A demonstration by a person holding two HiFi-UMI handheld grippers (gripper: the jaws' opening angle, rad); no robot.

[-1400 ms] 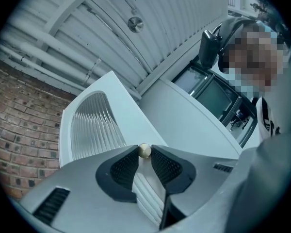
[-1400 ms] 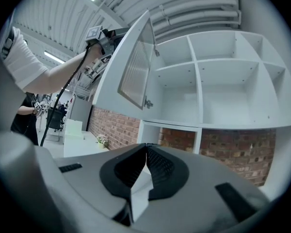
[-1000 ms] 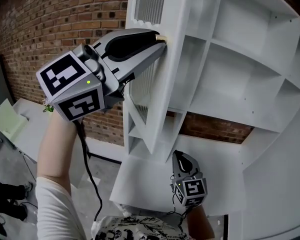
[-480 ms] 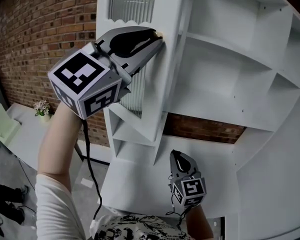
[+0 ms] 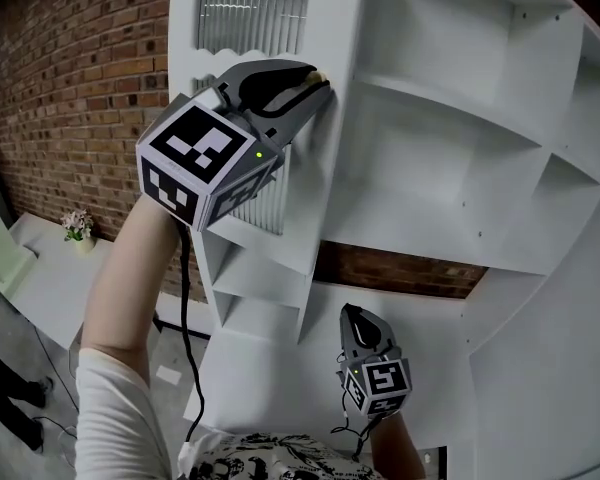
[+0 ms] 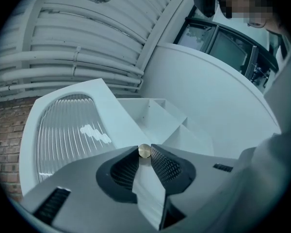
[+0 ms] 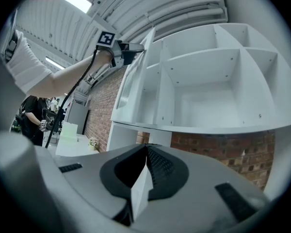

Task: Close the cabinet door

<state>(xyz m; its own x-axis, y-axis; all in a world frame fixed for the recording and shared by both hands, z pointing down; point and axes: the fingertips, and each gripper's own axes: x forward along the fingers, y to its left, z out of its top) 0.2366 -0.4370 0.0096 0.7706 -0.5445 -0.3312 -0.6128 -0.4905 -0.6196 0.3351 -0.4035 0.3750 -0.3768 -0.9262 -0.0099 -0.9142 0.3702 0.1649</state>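
Cabinet door (image 5: 255,13) left of shelves (image 5: 450,138); brick wall (image 5: 70,98) behind both

We hold our left gripper (image 5: 318,78) high, tips pinching the knob (image 5: 323,73) at the cabinet door (image 5: 332,23) edge, with ribbed glass (image 5: 252,8) just above it. Open shelves (image 5: 450,158) spread to its right. Our right gripper (image 5: 356,314) hangs well below, empty.

Showing smooth, matt white paint on cabinet (image 5: 450,158) and cabinet door (image 5: 335,28); ribbed, glossy glass panel (image 5: 252,8); brass-toned metal knob (image 6: 144,151); rough red brick wall (image 5: 70,88); matt grey plastic left gripper (image 5: 310,83) with dimpled black pads (image 6: 166,165).
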